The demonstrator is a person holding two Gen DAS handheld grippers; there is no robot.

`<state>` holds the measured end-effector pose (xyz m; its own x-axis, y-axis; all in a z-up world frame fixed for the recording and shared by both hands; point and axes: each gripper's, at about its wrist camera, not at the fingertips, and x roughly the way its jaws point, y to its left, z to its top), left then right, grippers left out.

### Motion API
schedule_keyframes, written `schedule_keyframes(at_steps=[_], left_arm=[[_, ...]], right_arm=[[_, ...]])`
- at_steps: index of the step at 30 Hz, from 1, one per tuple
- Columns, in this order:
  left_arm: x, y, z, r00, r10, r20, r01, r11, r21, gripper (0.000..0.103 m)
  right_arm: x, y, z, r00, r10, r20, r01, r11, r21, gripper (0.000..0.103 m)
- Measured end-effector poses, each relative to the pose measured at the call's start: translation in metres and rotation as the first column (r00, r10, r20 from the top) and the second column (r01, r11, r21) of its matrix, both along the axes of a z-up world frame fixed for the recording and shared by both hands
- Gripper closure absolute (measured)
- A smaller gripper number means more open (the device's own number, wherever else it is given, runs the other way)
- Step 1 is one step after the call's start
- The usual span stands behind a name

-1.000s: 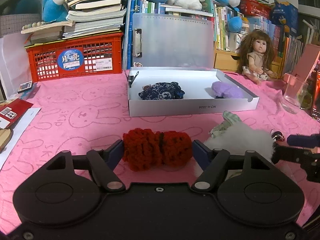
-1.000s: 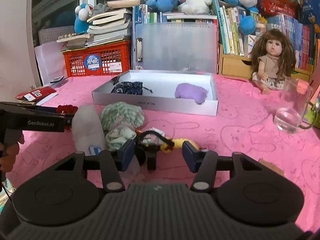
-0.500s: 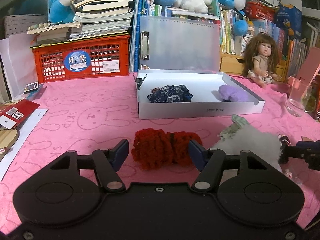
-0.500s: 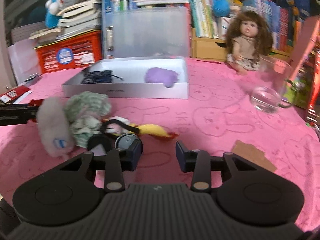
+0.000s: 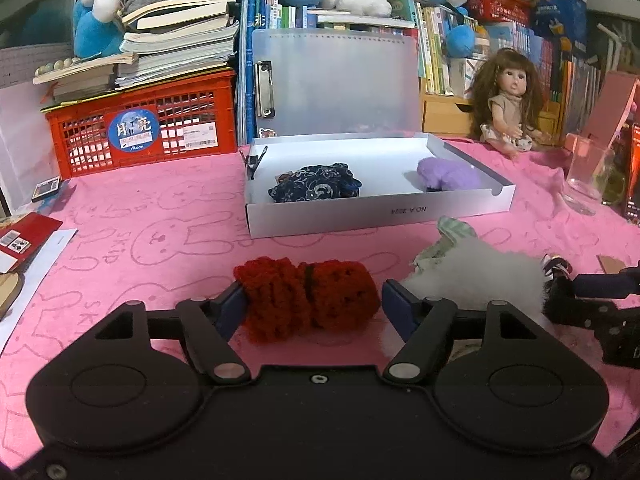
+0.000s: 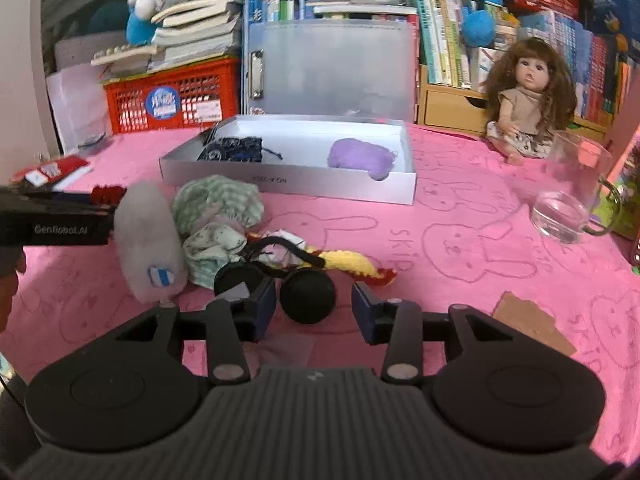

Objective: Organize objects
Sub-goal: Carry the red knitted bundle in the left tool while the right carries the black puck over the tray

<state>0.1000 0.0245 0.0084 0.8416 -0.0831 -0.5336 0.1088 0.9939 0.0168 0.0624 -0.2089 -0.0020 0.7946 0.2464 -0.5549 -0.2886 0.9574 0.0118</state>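
Observation:
A red knitted bundle (image 5: 306, 300) lies on the pink cloth between the fingers of my left gripper (image 5: 312, 308), which is open around it. My right gripper (image 6: 314, 308) is open, with a black round piece (image 6: 307, 298) of a black headset-like item between its fingers. A white fluffy item (image 6: 146, 240), a green striped cloth (image 6: 218, 210) and a yellow knitted toy (image 6: 346, 262) lie nearby. The white box (image 5: 380, 214) holds a dark blue pouch (image 5: 316, 186) and a purple plush (image 5: 446, 174).
A red crate (image 5: 140, 132) with books stands back left. A doll (image 6: 528, 96) sits back right beside a glass mug (image 6: 568, 200). A brown card (image 6: 530, 326) lies on the cloth at right. A clear folder (image 5: 336, 88) stands behind the box.
My right gripper has moved forward so the black round piece now lies between its fingers. My left gripper stays around the red bundle, shifting slightly.

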Motion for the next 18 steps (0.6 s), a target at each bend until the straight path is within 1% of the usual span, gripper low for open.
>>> schedule_keyframes(at_steps=[4,9,14,16,17,18], left_arm=[[0.003,-0.002,-0.002,1.000,0.005,-0.005,-0.005,1.000,0.005,0.029],[0.006,-0.001,-0.003,1.000,0.006,-0.007,-0.006,1.000,0.003,0.026],[0.012,0.003,-0.006,1.000,0.018,-0.022,-0.018,1.000,-0.023,0.025],[0.014,0.004,-0.006,0.999,0.021,-0.029,-0.022,0.999,-0.038,0.027],[0.015,0.005,-0.007,0.999,0.024,-0.033,-0.025,0.999,-0.044,0.032],[0.015,0.005,-0.007,0.999,0.019,-0.035,-0.021,0.998,-0.054,0.041]], right_arm=[[0.003,0.004,-0.004,1.000,0.002,-0.009,-0.002,1.000,-0.018,0.043],[0.009,0.003,-0.007,0.999,-0.009,-0.032,0.009,1.000,0.000,0.042],[0.012,0.003,-0.008,0.999,-0.010,-0.045,0.010,1.000,0.011,0.042],[0.012,0.002,-0.007,0.999,-0.010,-0.050,0.010,1.000,0.014,0.044],[0.012,0.002,-0.007,0.999,-0.011,-0.054,0.012,1.000,0.018,0.050],[0.012,0.002,-0.007,0.998,-0.011,-0.055,0.012,1.000,0.020,0.053]])
